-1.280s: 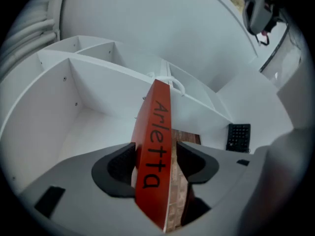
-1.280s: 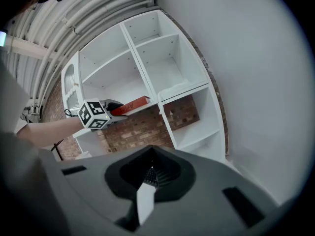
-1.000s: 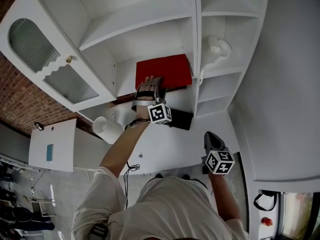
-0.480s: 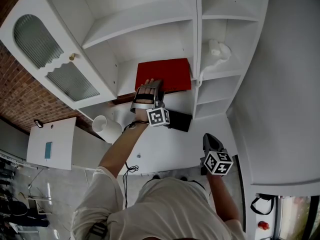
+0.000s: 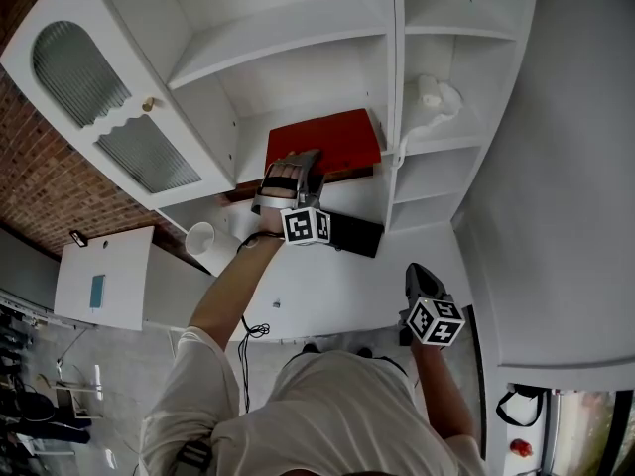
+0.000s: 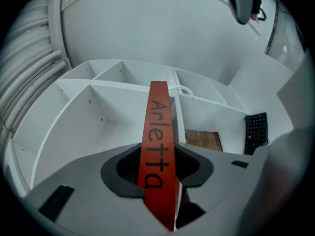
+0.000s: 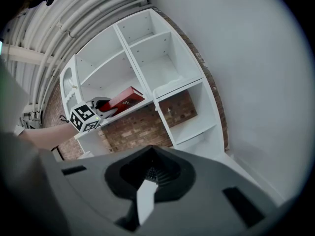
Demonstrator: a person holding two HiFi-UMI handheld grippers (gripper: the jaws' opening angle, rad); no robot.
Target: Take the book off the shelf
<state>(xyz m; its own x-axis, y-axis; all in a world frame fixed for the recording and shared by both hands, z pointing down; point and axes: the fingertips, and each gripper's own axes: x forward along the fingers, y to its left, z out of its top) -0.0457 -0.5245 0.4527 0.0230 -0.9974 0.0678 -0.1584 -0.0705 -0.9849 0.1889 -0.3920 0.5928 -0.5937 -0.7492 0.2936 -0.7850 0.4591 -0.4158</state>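
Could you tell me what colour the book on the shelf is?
The book is red with black lettering, clearest in the left gripper view.

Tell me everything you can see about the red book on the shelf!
The red book is thin, with a plain bright red cover that looks stiff and smooth. Its spine says "Arletta" in dark letters and faces outward. It lies flat in an open cubby of the white shelf unit. The left gripper has just been closing its jaws, and the book's spine end is pinched between them. Whether it still rests on the shelf board is unclear.
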